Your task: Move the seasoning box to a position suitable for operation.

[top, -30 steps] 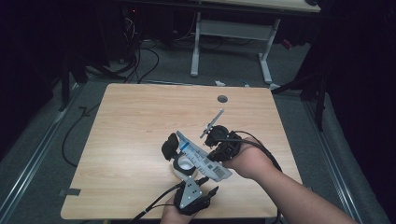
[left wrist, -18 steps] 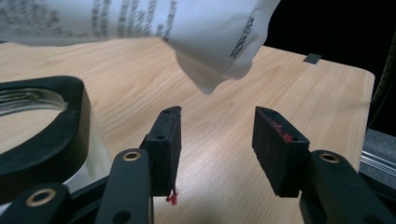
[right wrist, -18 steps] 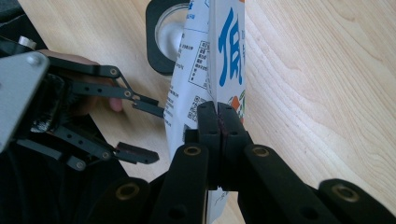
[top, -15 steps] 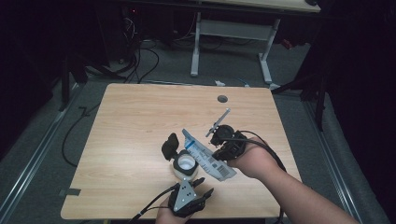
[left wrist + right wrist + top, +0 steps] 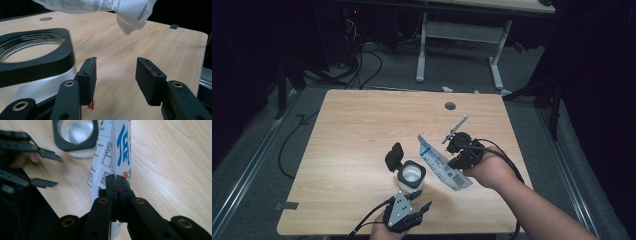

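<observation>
right hand-held gripper (image 5: pixel 460 159) clamped tight on the edge of a white printed pouch (image 5: pixel 439 162), jaws pressed flat together on the film in the right gripper view (image 5: pixel 116 185), pouch (image 5: pixel 112 152) held above the surface and slanting toward the open jar. left hand-held gripper (image 5: pixel 421 204) at the near edge of the surface, jaws roughly half apart with nothing between them (image 5: pixel 116 75), just beside the jar and not touching it as far as can be told. jar (image 5: pixel 411 176) standing upright on the surface just left of the pouch, clear-walled with a square black collar, its black flip lid (image 5: pixel 394 156) swung back and open; collar (image 5: pixel 32 60) looming close at the left of the left gripper view, a pouch corner (image 5: pixel 130 23) hanging above. likely risks from here: thin film slipping out of the flat pinch if the pouch tips fast; contents missing the narrow mouth if the pouch corner sits off to one side; unheld jar tipping or skidding if nudged by the pouch or the empty jaws; no telling whether the pouch is already cut open. light wooden surface (image 5: pixel 362 125) with rounded corners, a round cable hole (image 5: pixel 450 106) near the far edge, a small dark tab at the near left edge. dim room beyond, grey floor, cables trailing, white legs of another table (image 5: pixel 462 35) behind.
</observation>
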`<action>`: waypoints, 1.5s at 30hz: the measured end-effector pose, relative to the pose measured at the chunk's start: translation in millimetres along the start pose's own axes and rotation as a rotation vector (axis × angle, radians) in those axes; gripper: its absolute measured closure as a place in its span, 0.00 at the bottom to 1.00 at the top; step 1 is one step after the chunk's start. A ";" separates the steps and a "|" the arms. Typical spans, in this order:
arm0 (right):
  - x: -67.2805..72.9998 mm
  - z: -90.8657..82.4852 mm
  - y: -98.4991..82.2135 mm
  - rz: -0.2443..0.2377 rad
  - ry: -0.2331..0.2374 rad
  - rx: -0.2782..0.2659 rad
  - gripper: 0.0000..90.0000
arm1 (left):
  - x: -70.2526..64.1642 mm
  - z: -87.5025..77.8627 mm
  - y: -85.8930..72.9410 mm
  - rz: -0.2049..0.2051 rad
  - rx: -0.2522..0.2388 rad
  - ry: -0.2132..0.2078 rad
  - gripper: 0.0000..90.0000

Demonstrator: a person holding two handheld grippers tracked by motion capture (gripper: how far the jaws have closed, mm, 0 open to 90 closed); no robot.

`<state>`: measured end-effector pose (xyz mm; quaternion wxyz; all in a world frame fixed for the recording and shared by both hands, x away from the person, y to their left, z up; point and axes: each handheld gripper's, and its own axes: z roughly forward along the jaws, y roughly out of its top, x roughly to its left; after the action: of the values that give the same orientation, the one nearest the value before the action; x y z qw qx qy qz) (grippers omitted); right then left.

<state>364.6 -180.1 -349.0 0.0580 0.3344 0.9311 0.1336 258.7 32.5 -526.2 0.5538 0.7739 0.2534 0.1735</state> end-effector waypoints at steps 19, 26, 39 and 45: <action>-61.3 40.9 -40.8 0.153 -0.036 0.043 1.00 | 30.9 -25.8 -0.6 -0.052 -0.005 0.052 0.57; -75.6 47.7 -46.5 0.191 -0.053 0.013 1.00 | 53.9 -38.1 -1.0 -0.082 0.002 0.084 0.56; -79.0 38.6 -53.9 0.211 -0.108 -0.152 1.00 | 94.4 -52.1 -9.5 -0.086 0.068 0.140 0.54; -79.6 37.2 -61.1 0.234 -0.133 -0.250 1.00 | 110.2 -59.8 -12.3 -0.103 0.077 0.167 0.53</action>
<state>396.1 -268.4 -400.8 0.1447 0.4388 0.8560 0.2318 312.9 146.1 -519.6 0.5091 0.7633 0.3445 0.1988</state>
